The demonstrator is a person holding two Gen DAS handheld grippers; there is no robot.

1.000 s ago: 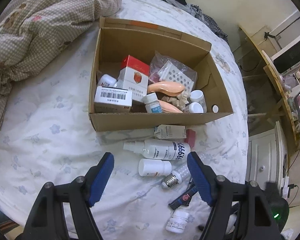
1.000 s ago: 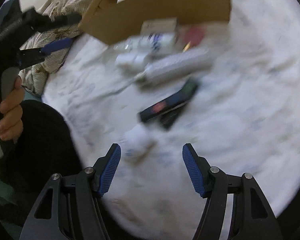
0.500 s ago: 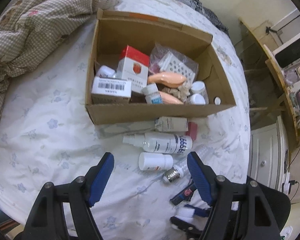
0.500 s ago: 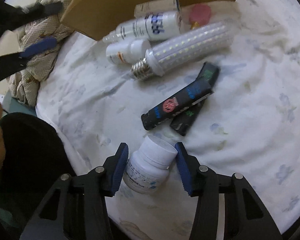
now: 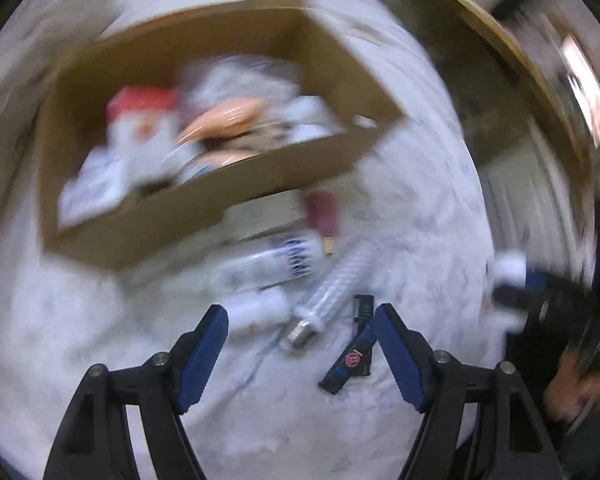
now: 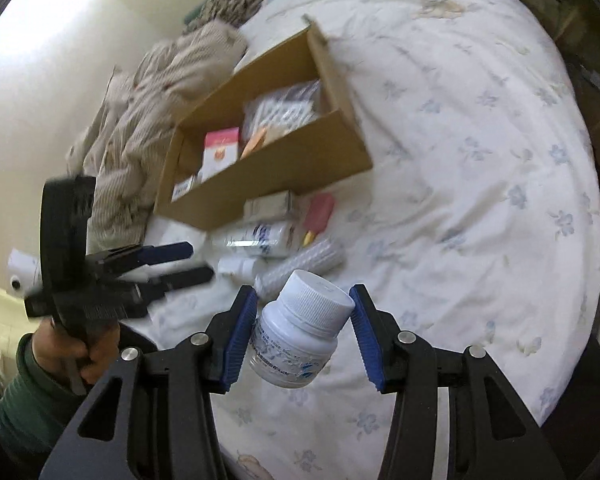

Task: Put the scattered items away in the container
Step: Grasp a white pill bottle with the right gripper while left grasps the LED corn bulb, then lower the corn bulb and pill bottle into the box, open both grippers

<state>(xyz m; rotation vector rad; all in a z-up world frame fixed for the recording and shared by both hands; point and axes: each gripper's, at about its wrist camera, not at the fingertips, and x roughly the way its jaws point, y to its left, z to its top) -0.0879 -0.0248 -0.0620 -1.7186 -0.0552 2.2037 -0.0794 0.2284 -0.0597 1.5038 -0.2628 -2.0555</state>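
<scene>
The right tool [image 6: 302, 332] is gripping a white pill bottle [image 6: 296, 340] between its pads, lifted clear of the bed [image 6: 480, 184]. Its jaws have just been closing onto it. Ahead of it a bulb [image 6: 304, 264], spray bottle [image 6: 256, 238] and small carton [image 6: 268, 206] are lying beside the cardboard box [image 6: 284, 168], which is holding packets. The left tool [image 5: 302, 334] is gaping empty over the bulb.

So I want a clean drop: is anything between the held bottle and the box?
Nothing visible blocks it. The bottle is lifted off the bed; the box is open-topped, and loose items by its near wall lie lower.
</scene>
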